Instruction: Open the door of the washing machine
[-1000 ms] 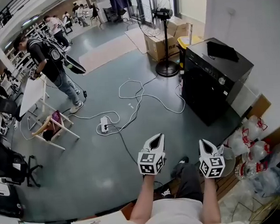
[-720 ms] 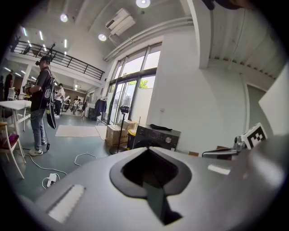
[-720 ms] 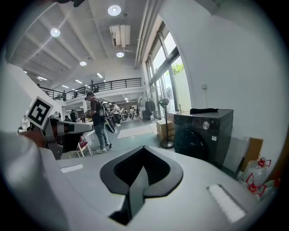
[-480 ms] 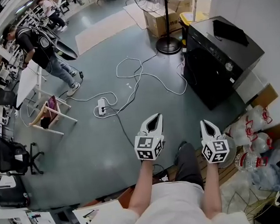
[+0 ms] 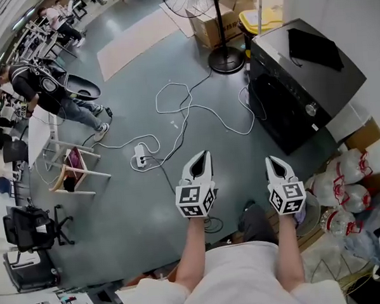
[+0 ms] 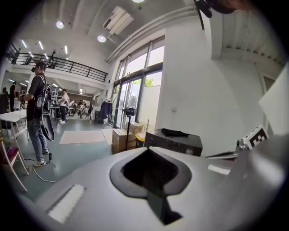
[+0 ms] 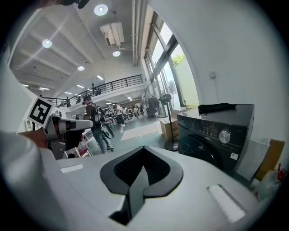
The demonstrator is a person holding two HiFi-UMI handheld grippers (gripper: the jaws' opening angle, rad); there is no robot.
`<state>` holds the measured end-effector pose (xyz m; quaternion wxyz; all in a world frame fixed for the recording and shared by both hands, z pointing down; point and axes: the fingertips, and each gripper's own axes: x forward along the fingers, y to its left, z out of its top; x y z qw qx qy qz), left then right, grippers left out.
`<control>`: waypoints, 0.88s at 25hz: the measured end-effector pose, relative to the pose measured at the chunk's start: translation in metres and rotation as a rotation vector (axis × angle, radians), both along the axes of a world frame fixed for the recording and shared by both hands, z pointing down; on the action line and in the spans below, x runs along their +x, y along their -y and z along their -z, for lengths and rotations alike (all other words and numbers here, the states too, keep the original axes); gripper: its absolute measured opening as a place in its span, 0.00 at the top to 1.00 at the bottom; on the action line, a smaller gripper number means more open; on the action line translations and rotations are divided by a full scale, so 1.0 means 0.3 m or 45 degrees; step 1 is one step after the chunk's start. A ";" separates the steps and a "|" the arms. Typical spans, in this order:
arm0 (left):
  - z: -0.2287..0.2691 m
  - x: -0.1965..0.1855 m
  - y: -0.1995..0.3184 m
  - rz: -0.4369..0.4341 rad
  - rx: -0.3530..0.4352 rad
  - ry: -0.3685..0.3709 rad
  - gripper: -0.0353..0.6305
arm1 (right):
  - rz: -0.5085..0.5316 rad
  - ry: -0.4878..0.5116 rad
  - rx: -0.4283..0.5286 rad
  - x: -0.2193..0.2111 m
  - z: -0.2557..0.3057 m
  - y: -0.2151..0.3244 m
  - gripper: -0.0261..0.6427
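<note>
The left gripper (image 5: 200,159) has come forward, jaws pressed together on nothing, and the right gripper (image 5: 274,163) beside it is likewise closed and empty. To the right, the washing machine (image 5: 303,72) is nearer than a second ago, its door (image 5: 282,109) shut and, I'd say, still out of reach.

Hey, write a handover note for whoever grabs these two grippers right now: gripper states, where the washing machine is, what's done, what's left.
Left gripper: shut, empty, held out over the floor.
Right gripper: shut, empty, beside it.
Washing machine: black, ahead to the right by the wall, with a dark cloth on top. Neither gripper touches it.
Door: closed.
Done: nothing on the door yet.
Left: step up to the machine, minding the cables on the floor, then probably open one gripper, take the door's edge and pull it open.
</note>
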<state>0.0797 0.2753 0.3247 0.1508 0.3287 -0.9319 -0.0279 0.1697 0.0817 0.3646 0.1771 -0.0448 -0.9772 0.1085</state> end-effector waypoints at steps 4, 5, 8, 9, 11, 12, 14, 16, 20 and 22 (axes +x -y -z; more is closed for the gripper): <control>0.115 -0.075 0.086 -0.007 0.016 -0.008 0.86 | -0.025 -0.029 -0.009 -0.087 0.089 0.100 0.96; 0.135 -0.084 0.100 -0.022 0.013 -0.005 0.86 | -0.031 -0.028 -0.013 -0.102 0.104 0.113 0.96; 0.172 -0.132 0.095 -0.022 0.023 -0.001 0.86 | -0.044 -0.017 -0.003 -0.150 0.144 0.118 0.96; 0.181 -0.163 0.086 -0.005 0.040 -0.008 0.86 | -0.051 -0.015 0.005 -0.172 0.156 0.117 0.96; 0.193 -0.224 0.078 0.003 0.064 -0.020 0.86 | -0.062 -0.019 0.028 -0.216 0.169 0.113 0.96; 0.192 -0.250 0.078 -0.009 0.062 -0.024 0.86 | -0.064 -0.027 0.051 -0.234 0.173 0.109 0.96; 0.178 -0.300 0.082 -0.047 0.049 -0.035 0.86 | -0.060 -0.049 0.152 -0.268 0.183 0.108 0.96; 0.163 -0.375 0.097 -0.095 0.047 -0.040 0.86 | -0.074 -0.050 0.257 -0.326 0.206 0.131 0.96; 0.087 -0.543 0.132 -0.230 -0.038 -0.012 0.86 | -0.169 0.007 0.082 -0.473 0.224 0.174 0.96; 0.029 -0.618 0.116 -0.281 -0.086 -0.035 0.86 | -0.195 0.001 -0.037 -0.545 0.200 0.152 0.96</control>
